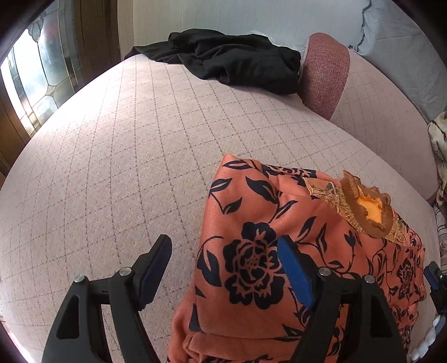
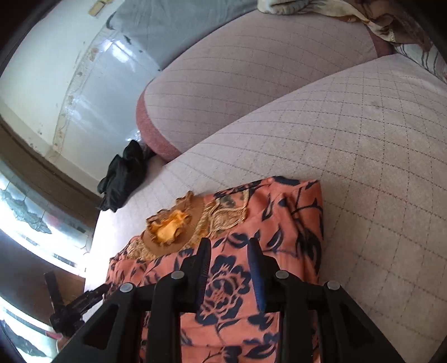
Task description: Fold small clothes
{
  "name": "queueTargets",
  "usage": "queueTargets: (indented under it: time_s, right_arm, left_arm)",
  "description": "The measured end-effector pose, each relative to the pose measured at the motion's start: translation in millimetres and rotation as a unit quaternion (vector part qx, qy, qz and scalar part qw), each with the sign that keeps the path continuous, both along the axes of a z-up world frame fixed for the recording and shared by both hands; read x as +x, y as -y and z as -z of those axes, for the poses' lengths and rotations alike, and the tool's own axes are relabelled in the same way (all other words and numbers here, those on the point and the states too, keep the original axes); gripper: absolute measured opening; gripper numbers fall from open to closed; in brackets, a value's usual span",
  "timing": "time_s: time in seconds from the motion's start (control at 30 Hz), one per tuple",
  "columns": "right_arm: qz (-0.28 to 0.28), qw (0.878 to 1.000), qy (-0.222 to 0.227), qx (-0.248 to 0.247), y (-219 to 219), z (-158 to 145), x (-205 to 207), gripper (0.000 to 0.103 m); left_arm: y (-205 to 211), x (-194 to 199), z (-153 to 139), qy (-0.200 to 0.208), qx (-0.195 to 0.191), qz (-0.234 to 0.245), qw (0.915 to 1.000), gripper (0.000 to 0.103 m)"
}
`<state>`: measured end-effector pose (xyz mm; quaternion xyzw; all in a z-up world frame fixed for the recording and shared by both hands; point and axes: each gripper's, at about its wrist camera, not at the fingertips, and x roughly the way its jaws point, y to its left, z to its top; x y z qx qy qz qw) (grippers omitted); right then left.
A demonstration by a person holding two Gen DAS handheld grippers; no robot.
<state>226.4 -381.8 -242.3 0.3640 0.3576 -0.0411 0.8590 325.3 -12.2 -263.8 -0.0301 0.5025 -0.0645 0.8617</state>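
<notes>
An orange garment with a dark floral print (image 1: 268, 240) lies partly folded on the quilted sofa seat, its gold-trimmed neckline (image 1: 363, 206) on top; it also shows in the right wrist view (image 2: 240, 251). My left gripper (image 1: 223, 251) is open wide over the garment's left edge, one finger above bare seat, one above the cloth. My right gripper (image 2: 229, 251) is open with a narrower gap, hovering over the garment's floral middle, holding nothing. The right gripper's tip shows at the left wrist view's right edge (image 1: 435, 279).
A black garment (image 1: 229, 61) lies crumpled at the far end of the pale quilted seat (image 1: 125, 156). A backrest cushion with a red end (image 1: 327, 75) runs along the right. Patterned cloth (image 2: 377, 22) lies at the far right. A stained-glass window (image 1: 36, 81) is left.
</notes>
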Motion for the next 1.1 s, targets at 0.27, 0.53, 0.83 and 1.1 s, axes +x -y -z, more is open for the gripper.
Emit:
queueTargets:
  time_s: [0.27,0.53,0.83,1.1]
  right_arm:
    - [-0.028,0.997,-0.069,-0.004,-30.1,35.6,-31.6,0.029]
    - [-0.097,0.995,-0.03,-0.015,-82.4,6.2,2.9,0.035]
    - [-0.113,0.992,-0.056,-0.011,-94.4,14.7,0.7,0.037]
    - [-0.084,0.994,-0.058,-0.022,-44.7,-16.8,-111.4,0.067]
  left_arm:
    - [-8.0,-36.5,21.6,-0.053,0.034,0.014,0.9979,0.079]
    - [-19.3,-29.2,13.6,-0.015,0.047,-0.005,0.9988,0.079]
    - [-14.2,-15.5,6.6,-0.002,0.051,0.018,0.9985,0.082]
    - [-36.6,-59.8,-5.6,0.001,0.037,0.013,0.9992,0.082]
